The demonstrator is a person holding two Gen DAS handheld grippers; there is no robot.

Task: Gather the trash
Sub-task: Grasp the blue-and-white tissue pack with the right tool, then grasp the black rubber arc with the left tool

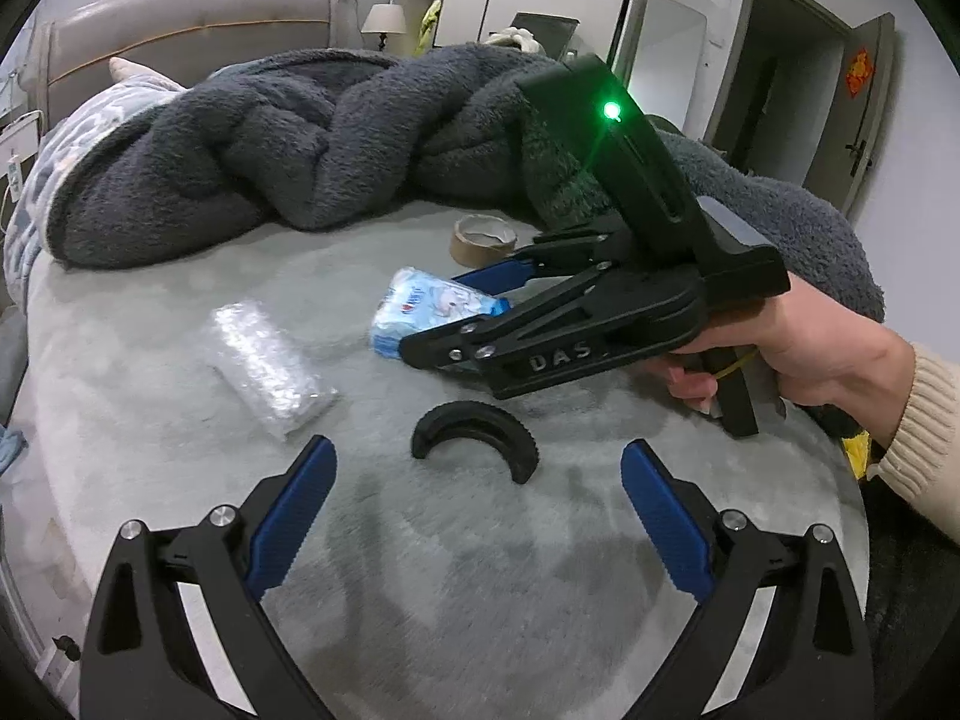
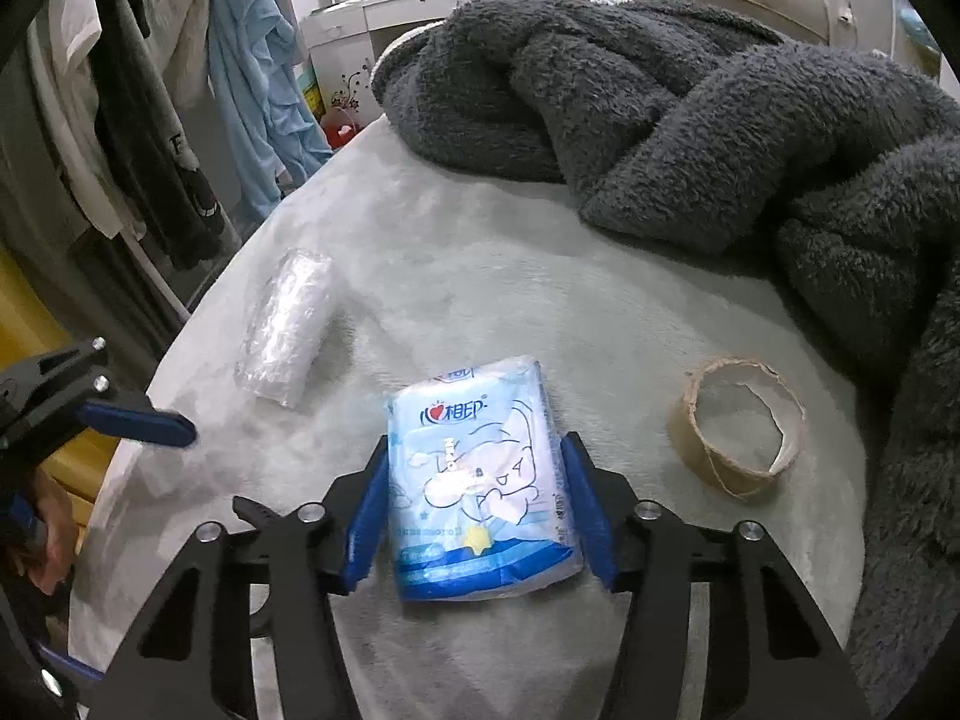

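Observation:
A blue and white tissue pack (image 2: 480, 480) lies flat on the pale grey bed cover (image 2: 480, 276). My right gripper (image 2: 475, 447) is shut on it, one blue pad pressed against each long side. In the left wrist view that gripper comes in from the right, held by a hand (image 1: 810, 348), with the pack (image 1: 420, 300) at its tips. My left gripper (image 1: 477, 450) is open just above the cover. A black half-ring (image 1: 474, 426) lies right in front of its fingertips. A clear crumpled plastic wrap (image 1: 270, 360) lies to the left.
A brown tape roll core (image 2: 738, 426) sits right of the pack. A heaped dark grey fleece blanket (image 2: 660, 90) fills the far side of the bed. Clothes (image 2: 252, 60) hang beyond the bed's left edge. A headboard (image 1: 180, 30) and a lamp (image 1: 384, 21) stand behind.

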